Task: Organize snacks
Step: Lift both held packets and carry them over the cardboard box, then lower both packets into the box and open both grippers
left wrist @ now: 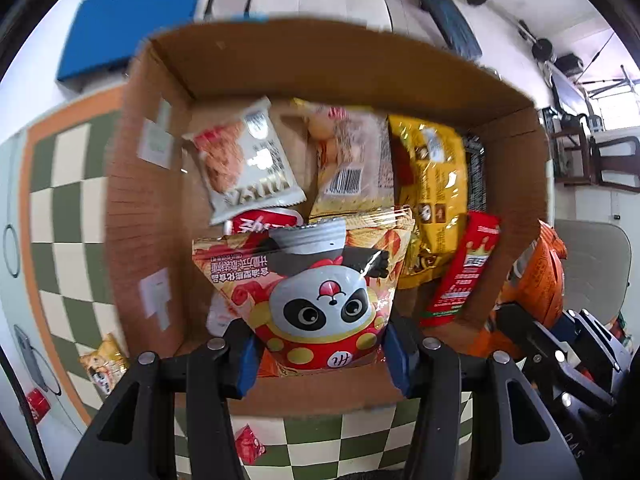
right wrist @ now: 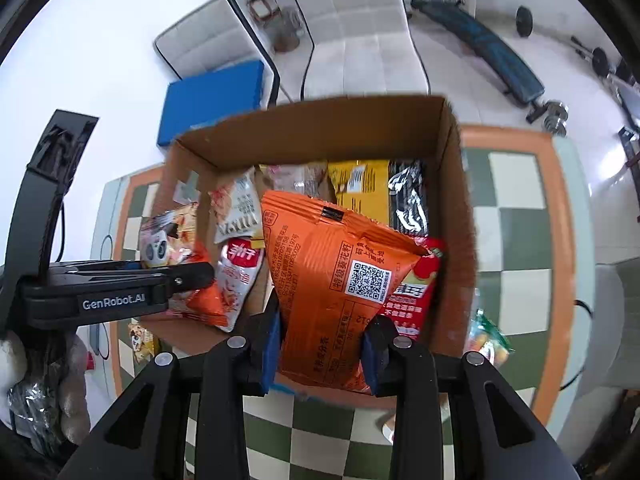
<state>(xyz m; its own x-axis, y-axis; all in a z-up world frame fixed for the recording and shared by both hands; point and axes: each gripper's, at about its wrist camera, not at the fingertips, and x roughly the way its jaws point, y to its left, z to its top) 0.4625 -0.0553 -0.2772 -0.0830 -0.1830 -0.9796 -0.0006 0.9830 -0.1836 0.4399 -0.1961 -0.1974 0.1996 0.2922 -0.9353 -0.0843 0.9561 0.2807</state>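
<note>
Two grippers, one bag each: both hang over the open cardboard box (left wrist: 332, 60), pointing steeply down into it.

L gripper (left wrist: 316, 354): clamped on the panda bag (left wrist: 320, 292); blue pads press its lower corners from both sides.

R gripper (right wrist: 320, 354): clamped on the orange bag (right wrist: 340, 276), pads squeezing the bag's lower end.

Key relation: each bag hangs straight ahead of its own jaws, long axis running away from the hand toward the box floor. Panda bag sits over the box's near-left part; orange bag over the near-right part. Judged: the drop is short for both, neither hand clearly nearer.

Box contents: white packet (left wrist: 248, 160) tilted at back-left, pale barcode bag (left wrist: 348, 160) mid-back, yellow bag (left wrist: 432, 184) back-right, red carton (left wrist: 464, 268) leaning on the right wall, black packet (right wrist: 408, 200) against the far-right corner.

Outside box: small packets loose on the checked cloth (left wrist: 68, 184), e.g. red sachet (left wrist: 248, 444) near the front wall.

Writing, L view: barcode on pale bag; Chinese text on panda bag, upside down, too blurred to read.

Writing, R view: "GenRobot.AI" on the L gripper's body; QR code and Chinese print on orange bag; white packet's large letters inverted, not legible for certain.

Risk (judged): panda bag may land on the white packet's edge.
</note>
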